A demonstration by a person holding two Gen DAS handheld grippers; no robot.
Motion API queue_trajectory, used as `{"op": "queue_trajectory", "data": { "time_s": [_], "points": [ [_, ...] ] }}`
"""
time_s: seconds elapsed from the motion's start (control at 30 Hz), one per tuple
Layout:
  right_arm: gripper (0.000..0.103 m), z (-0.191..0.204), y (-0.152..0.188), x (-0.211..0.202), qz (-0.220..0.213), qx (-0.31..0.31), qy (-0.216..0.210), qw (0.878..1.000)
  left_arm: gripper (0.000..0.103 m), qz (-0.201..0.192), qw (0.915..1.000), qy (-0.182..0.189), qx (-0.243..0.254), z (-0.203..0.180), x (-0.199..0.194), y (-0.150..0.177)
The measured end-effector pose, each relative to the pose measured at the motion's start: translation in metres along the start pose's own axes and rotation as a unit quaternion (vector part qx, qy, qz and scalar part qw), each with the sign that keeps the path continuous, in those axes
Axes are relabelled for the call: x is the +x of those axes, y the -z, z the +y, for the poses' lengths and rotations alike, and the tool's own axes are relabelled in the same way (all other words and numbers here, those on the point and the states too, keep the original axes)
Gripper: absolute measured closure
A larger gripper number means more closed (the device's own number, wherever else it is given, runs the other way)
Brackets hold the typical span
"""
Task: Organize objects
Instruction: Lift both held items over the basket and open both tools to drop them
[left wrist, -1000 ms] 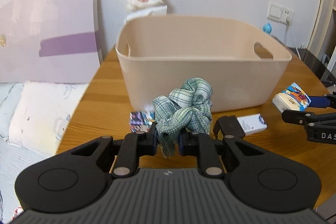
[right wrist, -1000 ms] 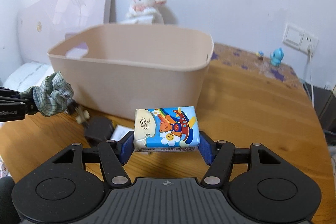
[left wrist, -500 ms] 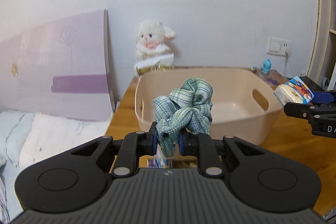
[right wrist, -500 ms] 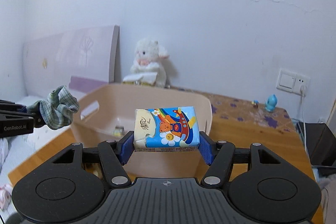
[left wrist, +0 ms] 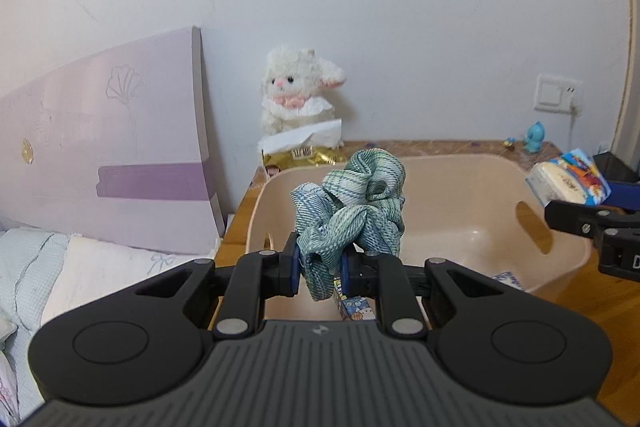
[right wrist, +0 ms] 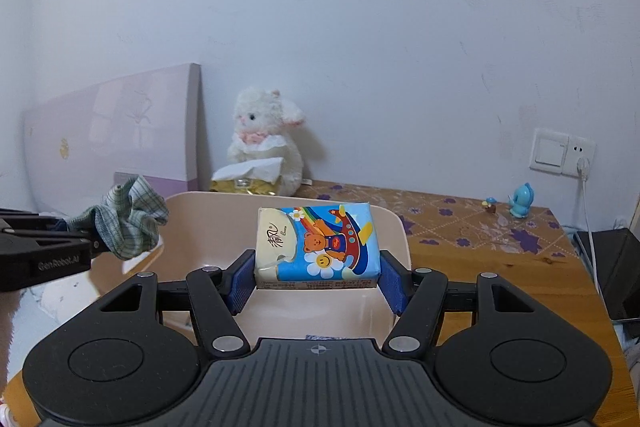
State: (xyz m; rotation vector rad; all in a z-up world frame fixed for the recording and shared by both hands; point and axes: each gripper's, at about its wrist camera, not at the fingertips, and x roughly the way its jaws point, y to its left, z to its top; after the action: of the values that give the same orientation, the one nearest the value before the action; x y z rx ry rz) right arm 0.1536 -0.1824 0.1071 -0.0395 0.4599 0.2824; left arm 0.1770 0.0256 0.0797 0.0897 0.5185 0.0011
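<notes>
From the left wrist view, the left tool (left wrist: 318, 267) has come up from desk level over the last second: the pale beige plastic storage bin (left wrist: 576, 255), which a moment ago loomed as a wall in front of it, now lies open below, and its floor shows. The tool pinches the crumpled green-and-blue checked fabric scrunchie (left wrist: 354, 211) between its blue pads, the cloth bunched above them and hanging over the near rim. That puts the scrunchie about where a release would drop it inside, I judge. Two small printed packets (left wrist: 354, 307) lie on the bin floor, one half hidden behind the tool's links, the other (left wrist: 507, 279) only a corner. The right tool (left wrist: 588, 223) enters at the right edge, cut off, carrying the blue cartoon-printed pocket tissue pack (left wrist: 568, 181). From the right wrist view, the right tool (right wrist: 318, 281) has risen likewise; it squeezes the tissue pack (right wrist: 318, 241) by its short ends, level, over the near part of the bin (right wrist: 400, 227). The scrunchie (right wrist: 124, 223) shows at the left, held over the bin's far-left rim. Most of the bin floor is blocked by the pack and the tool body, and a scrap of print (right wrist: 320, 337) below the pack is too little to name. The wooden desk (right wrist: 500, 267) carries it all.
</notes>
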Motion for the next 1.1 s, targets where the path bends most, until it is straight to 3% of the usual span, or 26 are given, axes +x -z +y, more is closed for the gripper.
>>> {"op": "queue_trajectory", "data": {
  "time_s": [0.23,0.4,0.43,0.6,0.63,0.7,0.73,0.8,1.1],
  "points": [
    [0.043,0.001,0.005,0.033,0.028,-0.019,0.010,0.999,0.083,0.068,0.9976,-0.007,-0.001,-0.009,0.050,0.004],
    [0.041,0.003,0.011,0.053,0.061,-0.031,0.010,0.998,0.082,0.087,0.9957,-0.007,0.031,-0.019,0.068,0.013],
    [0.035,0.002,0.012,0.055,0.065,-0.028,0.011,0.997,0.082,0.092,0.9953,-0.007,0.030,-0.019,0.070,0.015],
    [0.031,-0.001,0.016,0.054,0.070,-0.018,0.004,0.997,0.074,0.094,0.9951,-0.012,0.030,-0.016,0.069,0.018],
    [0.026,-0.001,0.017,0.051,0.067,-0.017,0.004,0.998,0.071,0.092,0.9951,-0.014,0.034,-0.016,0.066,0.017],
    [0.016,-0.001,0.015,0.045,0.060,-0.015,0.009,0.998,0.044,0.082,0.9959,-0.015,0.035,-0.013,0.059,0.015],
    [0.008,-0.002,0.014,0.041,0.055,-0.012,0.009,0.998,0.038,0.074,0.9967,-0.013,0.031,-0.011,0.054,0.015],
    [0.000,-0.003,0.011,0.033,0.045,-0.005,0.005,0.999,0.028,0.058,0.9980,-0.009,0.024,-0.006,0.044,0.013],
    [0.000,0.000,0.004,0.002,0.032,0.004,-0.007,0.999,0.019,0.029,0.9995,-0.011,-0.003,0.018,0.001,0.011]
  ]
}}
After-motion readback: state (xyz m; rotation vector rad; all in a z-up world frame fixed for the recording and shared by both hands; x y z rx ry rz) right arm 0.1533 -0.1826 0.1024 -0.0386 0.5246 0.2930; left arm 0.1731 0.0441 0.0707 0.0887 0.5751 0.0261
